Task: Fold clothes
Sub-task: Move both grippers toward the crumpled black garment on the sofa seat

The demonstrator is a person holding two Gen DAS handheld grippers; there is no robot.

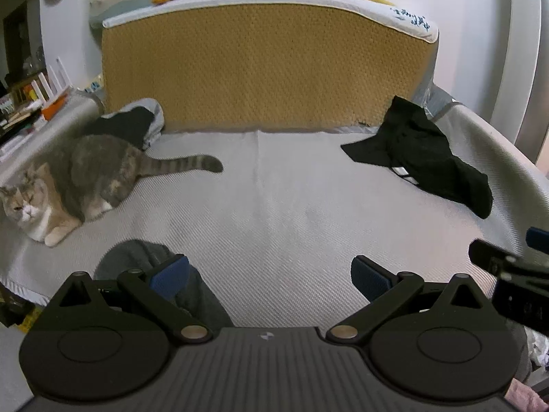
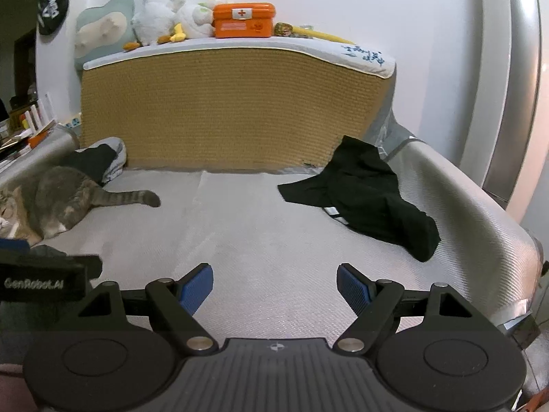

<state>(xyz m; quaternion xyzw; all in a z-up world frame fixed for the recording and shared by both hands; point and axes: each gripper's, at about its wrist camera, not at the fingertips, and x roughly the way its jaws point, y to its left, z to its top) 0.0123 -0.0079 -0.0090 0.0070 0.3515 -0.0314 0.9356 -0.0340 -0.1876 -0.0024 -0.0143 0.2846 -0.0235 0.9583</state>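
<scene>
Both pairs of tongs hang over the near edge of the bed (image 2: 274, 226), the left tongs (image 1: 269, 274) and the right tongs (image 2: 274, 285) each spread wide with nothing between the blue pads. A grey garment (image 1: 151, 257) lies crumpled just beneath and to the left of the left tongs, at the bed's near edge; a black garment (image 2: 370, 199) with a white-striped trim lies well ahead and to the right of the right tongs, near the headboard (image 2: 233, 110); a third heap, black on grey (image 1: 133, 123), sits far ahead on the left. The chief risk, as I judge it, is the cat (image 1: 68, 182) lying ahead and left of the left tongs: a sweep toward the far heap could brush it or its outstretched tail, and it may step onto cloth being laid flat. The grey garment sits so near the edge that a poor pinch might drag it off the bed. The black cloth is bunched, so a grab may take several layers at once and spoil the fold. The two tongs are close side by side and could knock together. As for writing: "GenRobot.AI" reads on the left tool's side in the right view; the orange box (image 2: 243, 20) on the headboard bears a red cross; blue script on the headboard cover and white lettering on a hanging cap (image 2: 51, 3) are not legible.
</scene>
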